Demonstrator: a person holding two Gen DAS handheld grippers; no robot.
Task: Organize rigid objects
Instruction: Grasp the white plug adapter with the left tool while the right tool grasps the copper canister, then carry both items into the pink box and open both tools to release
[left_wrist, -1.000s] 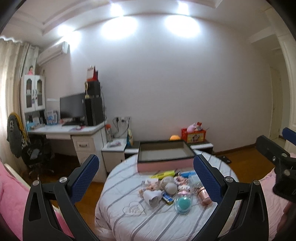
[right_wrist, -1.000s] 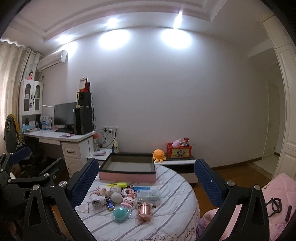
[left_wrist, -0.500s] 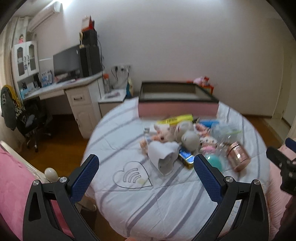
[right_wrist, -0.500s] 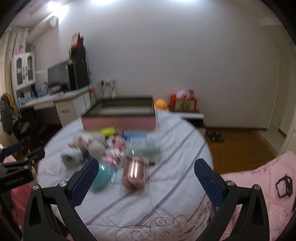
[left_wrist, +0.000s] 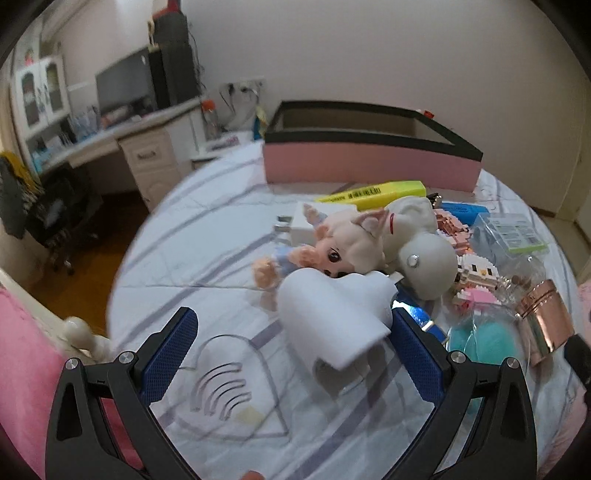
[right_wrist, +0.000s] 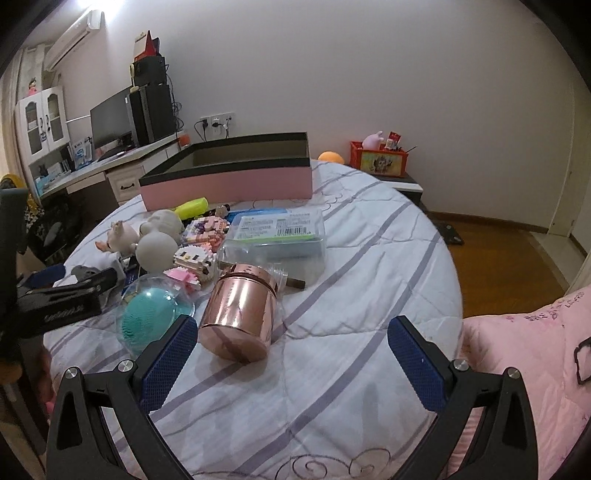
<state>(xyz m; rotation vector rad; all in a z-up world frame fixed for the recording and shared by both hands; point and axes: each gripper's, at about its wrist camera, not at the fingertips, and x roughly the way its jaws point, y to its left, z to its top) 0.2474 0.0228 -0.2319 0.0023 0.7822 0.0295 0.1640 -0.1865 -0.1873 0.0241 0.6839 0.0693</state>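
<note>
A pile of small objects lies on a round bed with a striped white quilt (right_wrist: 369, 258). My left gripper (left_wrist: 295, 354) is open, its jaws on either side of a white plastic holder (left_wrist: 332, 317) lying on its side. Behind it lie a doll figure (left_wrist: 340, 247), a yellow highlighter (left_wrist: 373, 192) and a teal brush in a clear case (left_wrist: 484, 339). My right gripper (right_wrist: 291, 362) is open just in front of a rose-gold canister (right_wrist: 240, 314) lying on its side. An open pink box (right_wrist: 229, 181) stands at the far side.
A clear plastic box (right_wrist: 277, 236) and block figures (right_wrist: 199, 254) lie behind the canister. The left gripper's body (right_wrist: 59, 299) shows at the left of the right wrist view. A pink blanket (right_wrist: 524, 354) lies at the right. A desk with a monitor (right_wrist: 110, 125) stands beyond.
Both grippers have come down and forward from a high view of the room to just above the quilt. The left now straddles the white holder; the right is near the canister.
</note>
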